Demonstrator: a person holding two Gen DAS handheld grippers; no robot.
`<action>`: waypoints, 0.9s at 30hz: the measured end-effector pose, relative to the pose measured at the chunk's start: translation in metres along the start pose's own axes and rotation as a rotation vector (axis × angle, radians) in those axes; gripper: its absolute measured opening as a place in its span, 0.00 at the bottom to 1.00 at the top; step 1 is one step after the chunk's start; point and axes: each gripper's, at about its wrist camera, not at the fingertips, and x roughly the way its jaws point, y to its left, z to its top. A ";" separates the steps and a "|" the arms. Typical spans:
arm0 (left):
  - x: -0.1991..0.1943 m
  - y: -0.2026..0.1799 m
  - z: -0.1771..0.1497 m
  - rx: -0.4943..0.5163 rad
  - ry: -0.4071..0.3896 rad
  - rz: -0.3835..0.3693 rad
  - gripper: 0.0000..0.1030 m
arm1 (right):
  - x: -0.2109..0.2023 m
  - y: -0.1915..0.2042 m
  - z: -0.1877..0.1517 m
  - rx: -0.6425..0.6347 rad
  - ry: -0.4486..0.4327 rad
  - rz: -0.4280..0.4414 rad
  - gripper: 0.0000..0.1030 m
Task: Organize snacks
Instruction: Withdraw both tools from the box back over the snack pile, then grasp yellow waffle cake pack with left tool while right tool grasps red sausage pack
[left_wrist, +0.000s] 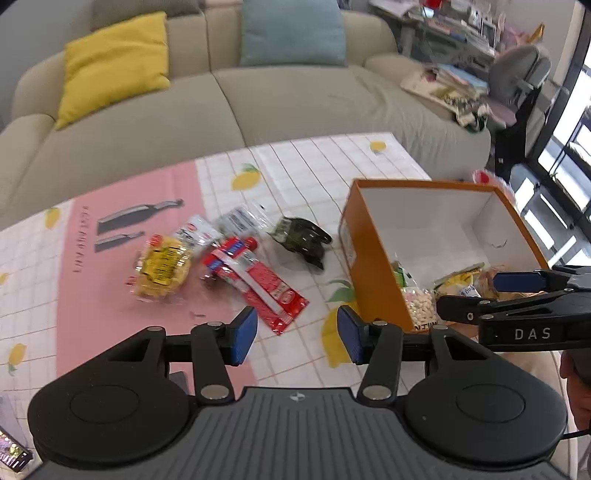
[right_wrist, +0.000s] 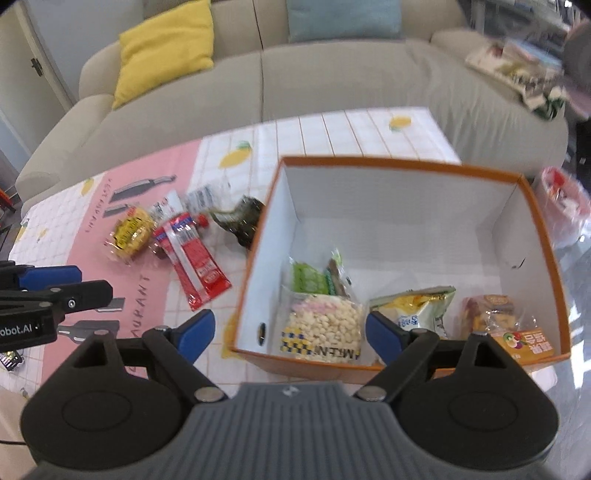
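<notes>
An orange box (right_wrist: 406, 206) with white inner walls stands on the table's right side. Inside it lie a packet of pale pellets (right_wrist: 325, 325), a green packet (right_wrist: 308, 277), a yellow-green bag (right_wrist: 413, 310) and an orange packet (right_wrist: 491, 314). Left of the box on the cloth lie a dark green packet (left_wrist: 303, 236), a long red packet (left_wrist: 258, 277), a yellow packet (left_wrist: 162, 269) and clear white packets (left_wrist: 240, 219). My left gripper (left_wrist: 297, 336) hangs open and empty over the cloth, near the red packet. My right gripper (right_wrist: 290, 332) stands wide open and empty above the box's near wall.
The table wears a pink and white checked cloth (left_wrist: 110, 314) with lemon prints. A beige sofa (left_wrist: 258, 103) with a yellow cushion (left_wrist: 114, 66) and a blue one runs behind it. A red and white plastic bag (right_wrist: 561, 206) sits right of the box.
</notes>
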 end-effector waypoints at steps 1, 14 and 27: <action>-0.005 0.004 -0.003 -0.004 -0.012 0.003 0.58 | 0.000 0.000 0.000 0.000 0.000 0.000 0.84; -0.032 0.059 -0.047 -0.099 -0.129 0.017 0.58 | -0.029 0.078 -0.039 -0.061 -0.265 0.015 0.83; 0.012 0.110 -0.066 -0.112 -0.093 0.061 0.66 | 0.032 0.141 -0.050 -0.269 -0.281 0.060 0.75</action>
